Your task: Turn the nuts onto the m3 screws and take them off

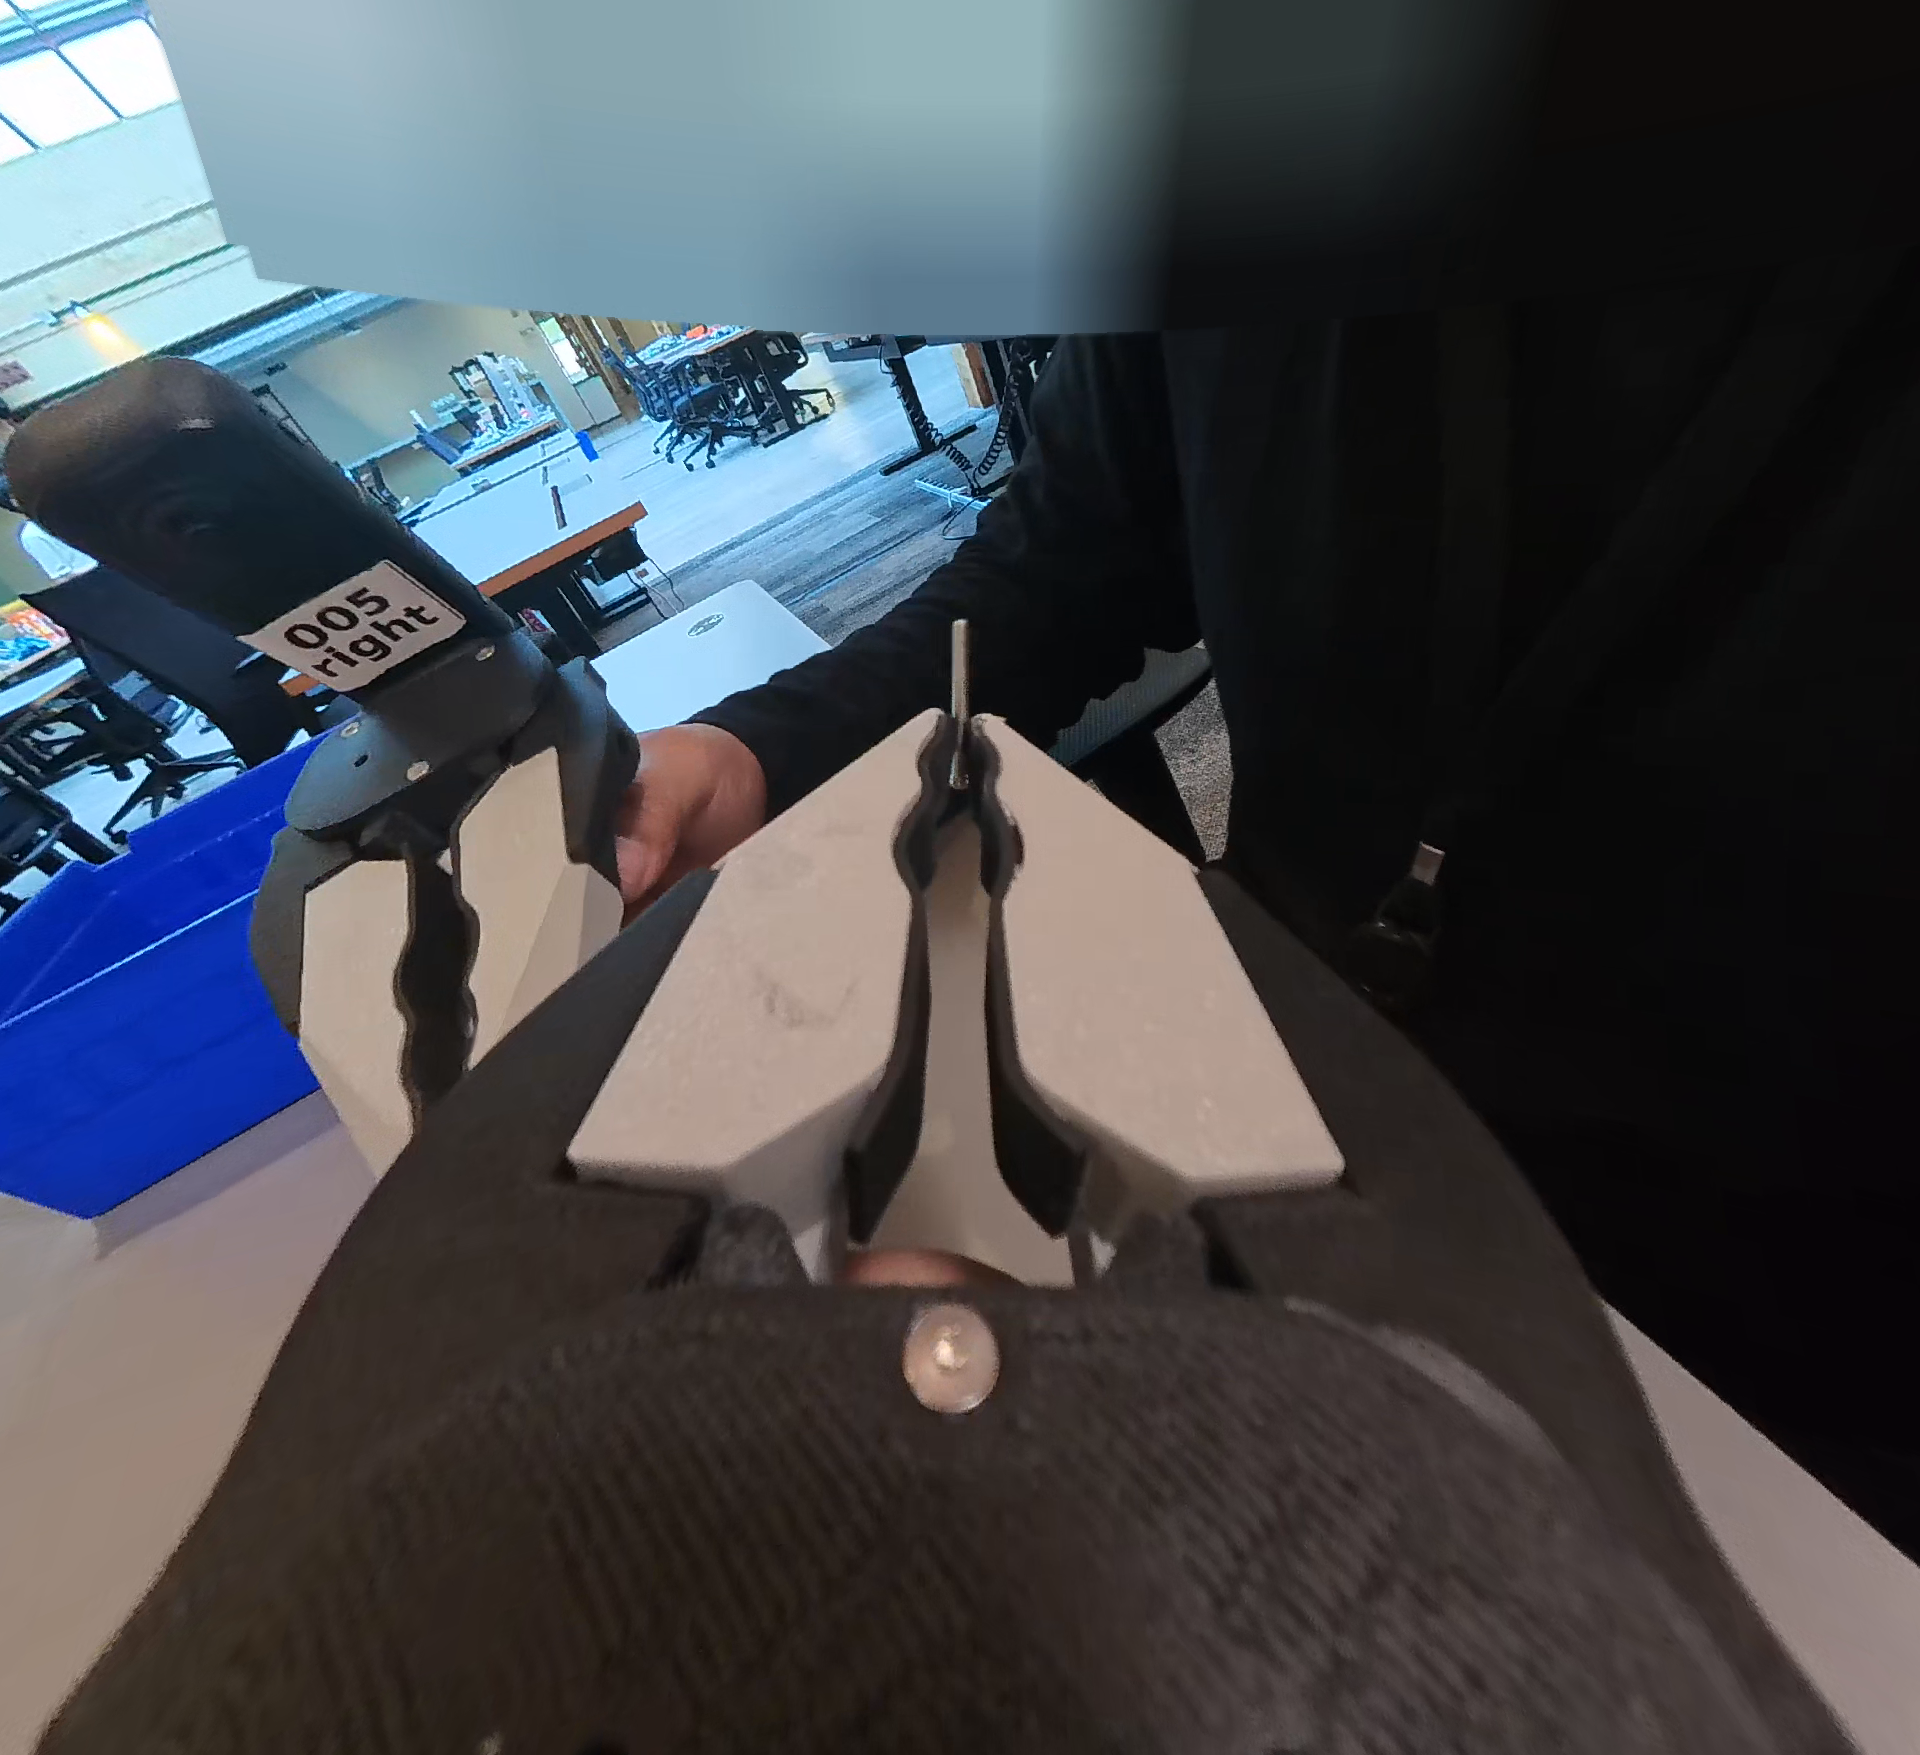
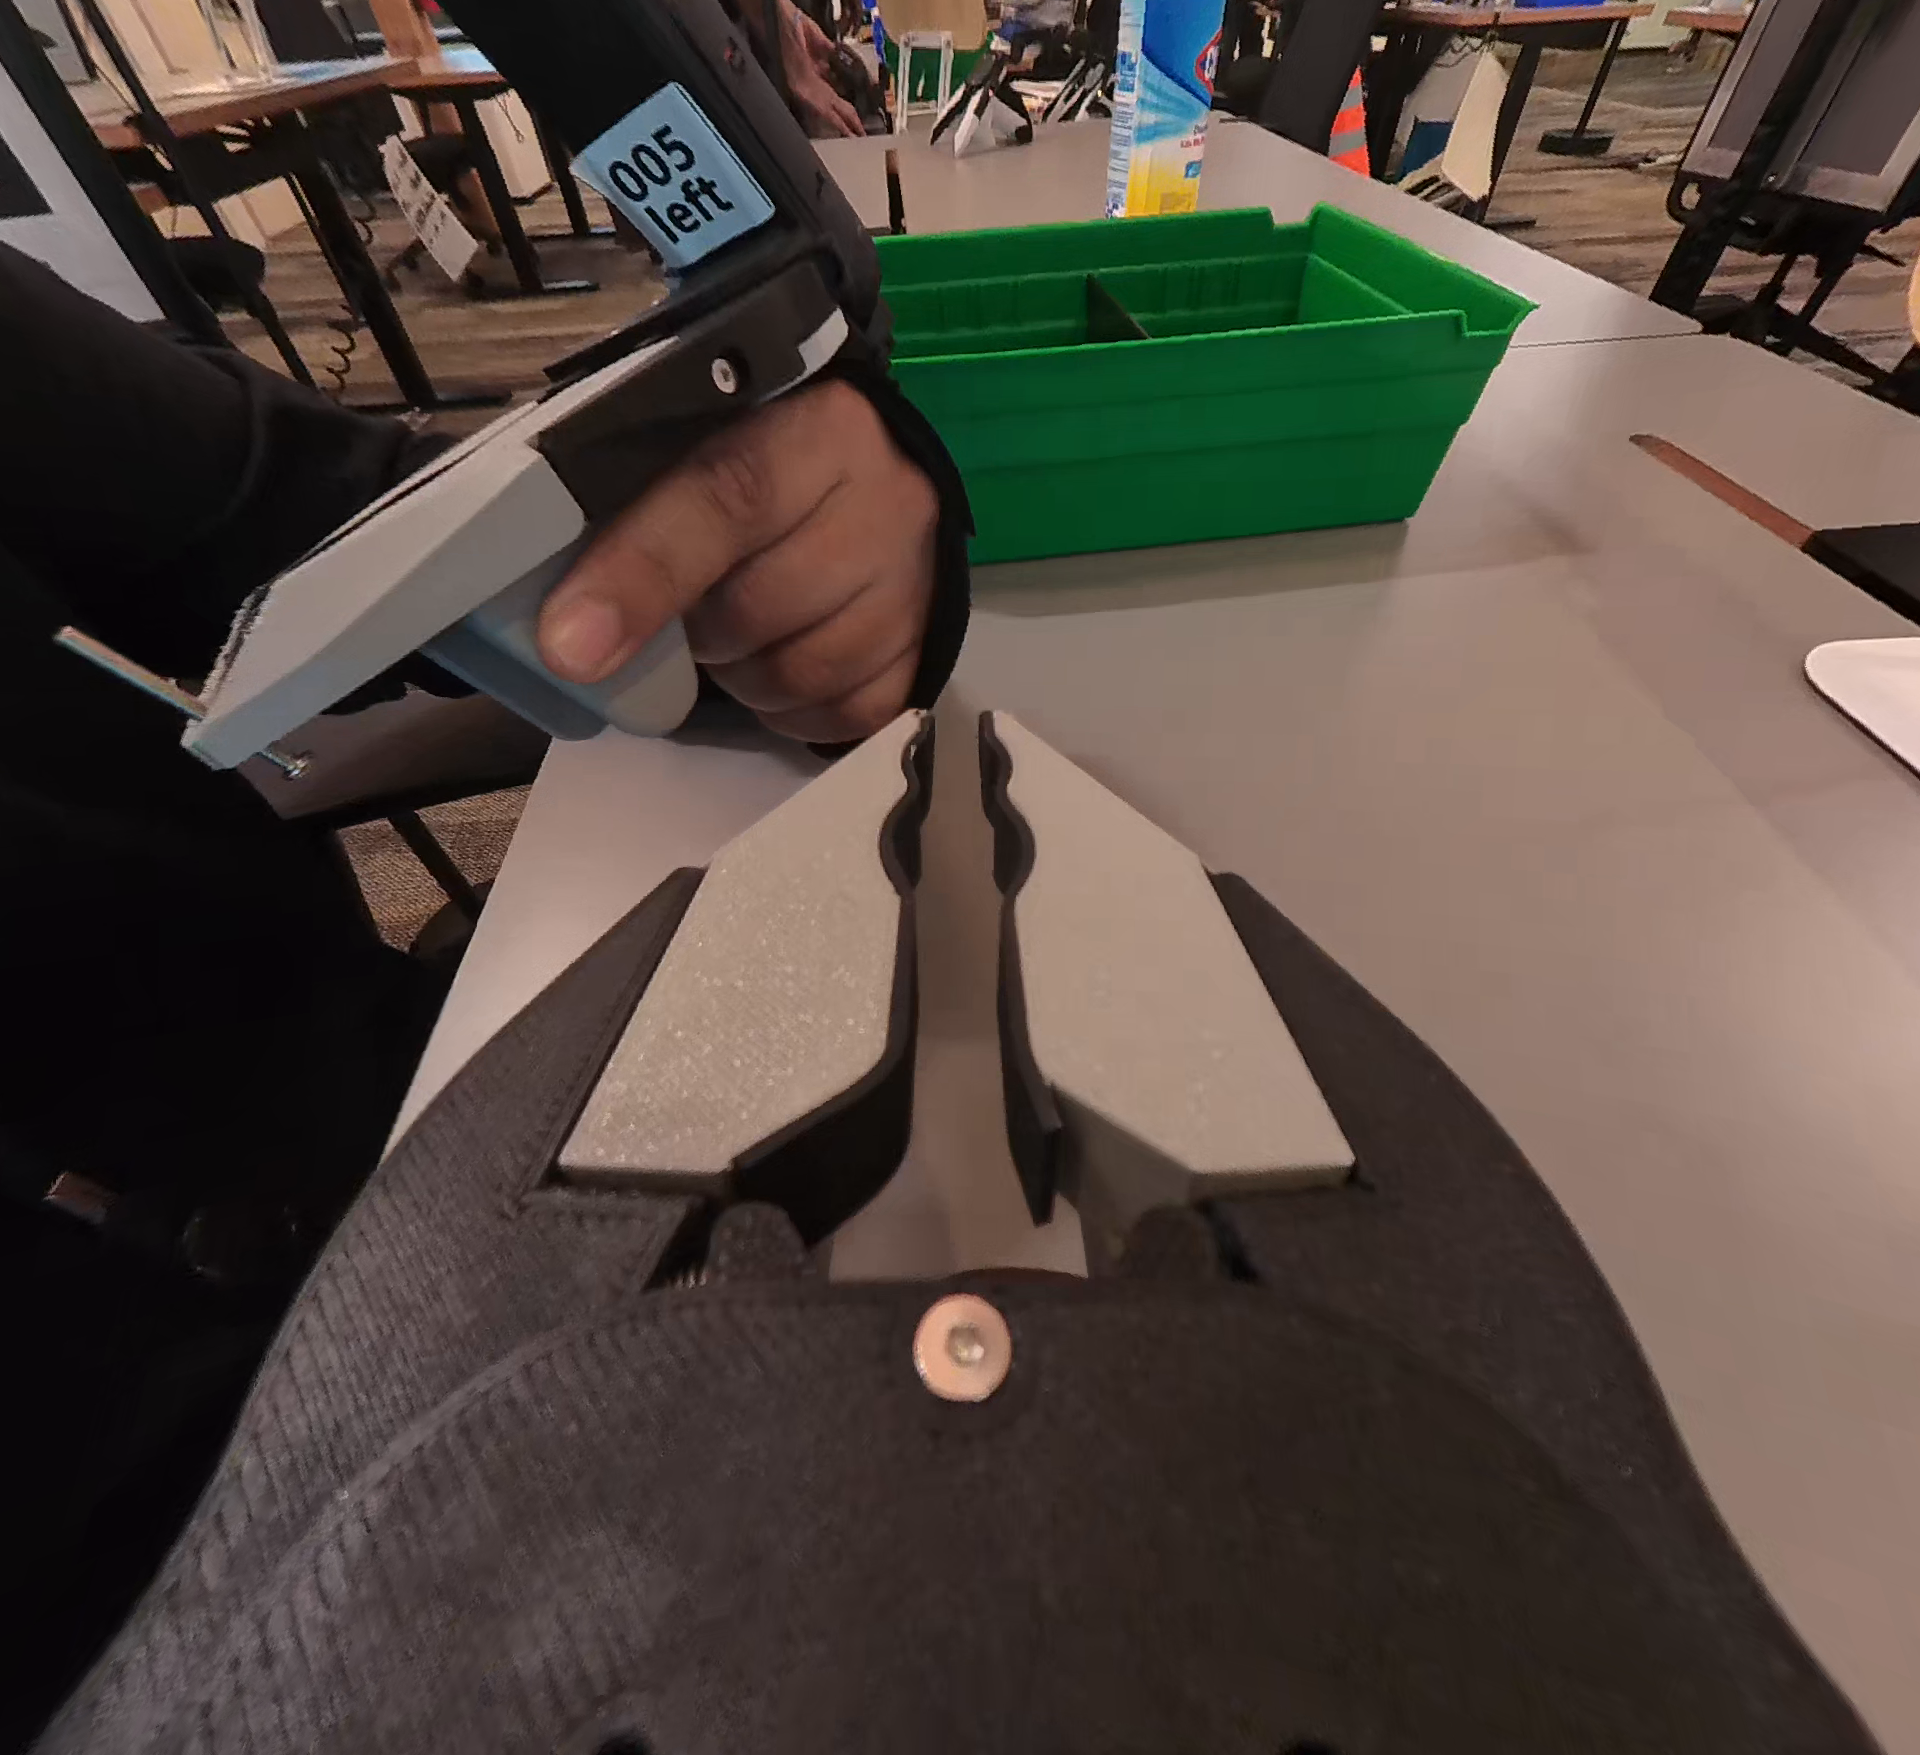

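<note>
Left gripper (image 1: 958,749) pinches an M3 screw (image 1: 959,703) upright — right gripper (image 2: 956,739) narrowly parted, empty (green bin (image 2: 1195,438) beyond).

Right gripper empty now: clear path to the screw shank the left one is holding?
Probably yes. The right gripper is open and empty; the screw juts bare beyond the left gripper, with nothing visible between them.

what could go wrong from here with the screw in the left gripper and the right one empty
1. The thin silver metal screw is pinched only at the very tips of the left gripper; a sideways push could tilt it or make it slip out.
2. The right gripper, open and empty, holds no nut, so threading cannot start yet.
3. A dropped screw could fall past the grey table edge.
</note>
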